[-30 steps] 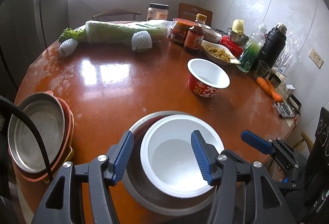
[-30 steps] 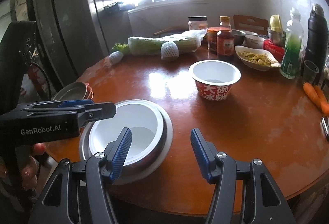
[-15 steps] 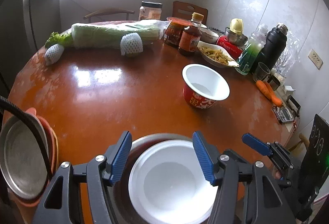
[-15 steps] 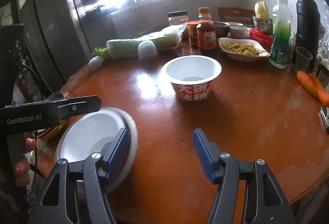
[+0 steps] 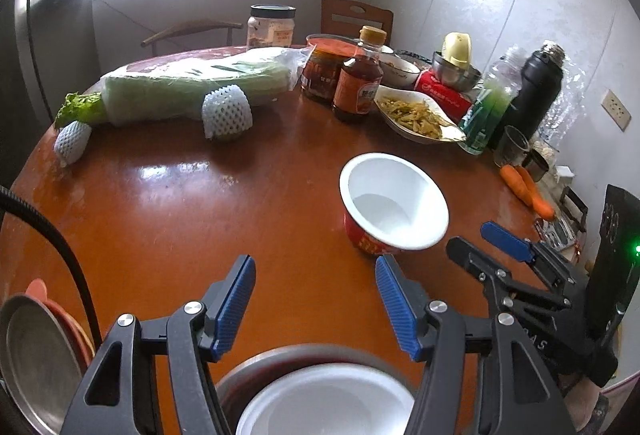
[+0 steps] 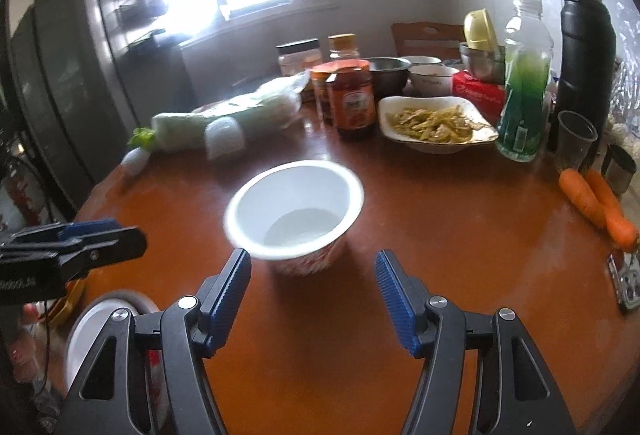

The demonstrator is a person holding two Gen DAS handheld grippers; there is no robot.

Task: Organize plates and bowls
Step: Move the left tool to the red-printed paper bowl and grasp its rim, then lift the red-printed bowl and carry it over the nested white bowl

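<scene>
A red instant-noodle bowl [image 5: 394, 203] with a white inside stands upright on the round brown table [image 5: 180, 219]. My right gripper [image 6: 314, 299] is open just short of this noodle bowl [image 6: 296, 207], and its blue pads hold nothing. My left gripper [image 5: 316, 303] is also open and empty, with bare table between its fingers. A white bowl [image 5: 324, 403] sits in a metal dish [image 5: 248, 367] at the bottom edge, below the left fingers. That white bowl [image 6: 86, 331] also shows low on the left in the right wrist view. The right gripper [image 5: 504, 247] appears to the right of the noodle bowl.
A metal plate [image 5: 36, 359] lies on orange plates at the table's left edge. Along the back are a wrapped cabbage [image 5: 192, 87], sauce jars [image 5: 356, 83], a dish of food [image 5: 416, 115], a green bottle [image 5: 488, 107], a black flask [image 5: 536, 91] and carrots [image 5: 528, 191].
Both grippers have moved across the table towards the noodle bowl. The white bowl in its metal dish has slid to the bottom of the left view. The right jaws stand a little wider.
</scene>
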